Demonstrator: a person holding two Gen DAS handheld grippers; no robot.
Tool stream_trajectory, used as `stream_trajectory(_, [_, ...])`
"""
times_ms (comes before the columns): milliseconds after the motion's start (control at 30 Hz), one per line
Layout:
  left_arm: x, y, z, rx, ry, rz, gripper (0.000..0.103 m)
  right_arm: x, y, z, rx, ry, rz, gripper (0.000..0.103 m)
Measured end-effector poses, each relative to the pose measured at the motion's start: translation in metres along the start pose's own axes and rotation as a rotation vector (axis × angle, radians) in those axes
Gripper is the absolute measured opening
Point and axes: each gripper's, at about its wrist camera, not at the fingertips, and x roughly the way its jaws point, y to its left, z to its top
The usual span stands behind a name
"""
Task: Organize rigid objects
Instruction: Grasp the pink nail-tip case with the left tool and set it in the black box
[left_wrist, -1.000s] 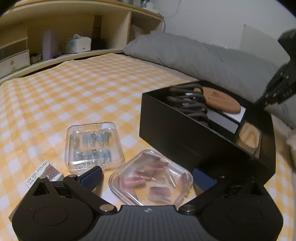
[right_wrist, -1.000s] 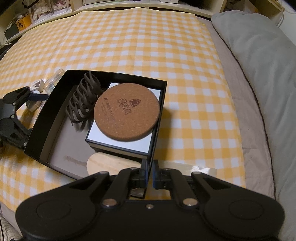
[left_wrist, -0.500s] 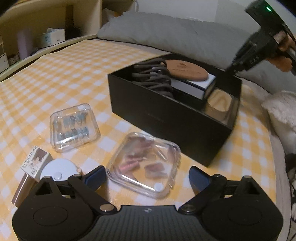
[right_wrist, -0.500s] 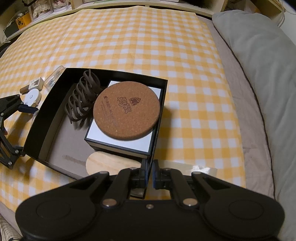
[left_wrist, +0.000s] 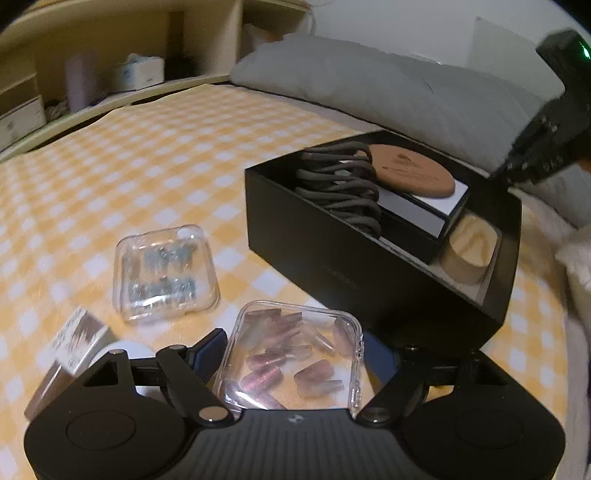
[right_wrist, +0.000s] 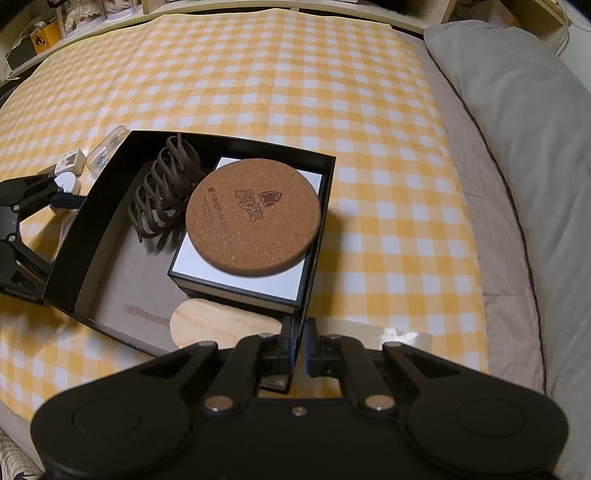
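Note:
My left gripper (left_wrist: 295, 349) is open around a clear case of pink nail tips (left_wrist: 295, 354); whether its fingers touch the case I cannot tell. A second clear case (left_wrist: 164, 273) lies to its left. The black box (left_wrist: 354, 273) behind holds a brown hair claw (left_wrist: 343, 188), a cork coaster (left_wrist: 410, 173) on a white-topped box, and a wooden piece (left_wrist: 469, 254). My right gripper (right_wrist: 300, 350) is shut on the near wall of the black box (right_wrist: 312, 258). The coaster (right_wrist: 253, 225) and the claw (right_wrist: 166, 184) lie inside.
A small UV gel polish carton (left_wrist: 74, 350) and a white round lid (left_wrist: 122, 350) lie at the lower left. A grey pillow (right_wrist: 524, 155) runs along the right. Shelves (left_wrist: 92, 74) stand beyond the yellow checked cloth (right_wrist: 258, 74).
My left gripper has moved forward over the pink nail case, which now sits between its fingers. The right gripper still pinches the box wall.

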Motion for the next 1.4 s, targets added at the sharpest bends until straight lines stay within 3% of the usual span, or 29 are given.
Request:
stream_trajectory(200, [-0.020, 0.007, 0.007, -0.108, -0.056, 0.014, 0.080, 0.002, -0.001, 0.000, -0.005, 0.006, -0.005, 0.005])
stream_trajectory(333, [-0.043, 0.007, 0.022, -0.240, -0.116, 0.038, 0.080, 0.002, -0.001, 0.001, -0.003, 0.008, -0.006, 0.005])
stream_trajectory(467, [-0.060, -0.004, 0.038, -0.372, -0.109, 0.103, 0.080, 0.002, -0.001, 0.001, -0.002, 0.009, -0.007, 0.005])
stream_trajectory(733, [-0.072, -0.046, 0.065, -0.566, -0.113, 0.100, 0.080, 0.003, 0.000, 0.001, -0.002, 0.009, -0.008, 0.005])
stream_trajectory(967, [-0.057, -0.092, 0.079, -0.640, -0.122, 0.181, 0.080, 0.003, 0.000, 0.001, -0.007, 0.009, -0.012, 0.005])
stream_trajectory(1167, [-0.038, -0.098, 0.072, -0.773, -0.098, 0.193, 0.080, 0.003, 0.000, 0.001, -0.009, 0.008, -0.014, 0.005])
stream_trajectory(1400, [-0.033, -0.101, 0.065, -0.766, -0.102, 0.245, 0.080, 0.003, 0.000, 0.001, -0.010, 0.008, -0.011, 0.005])
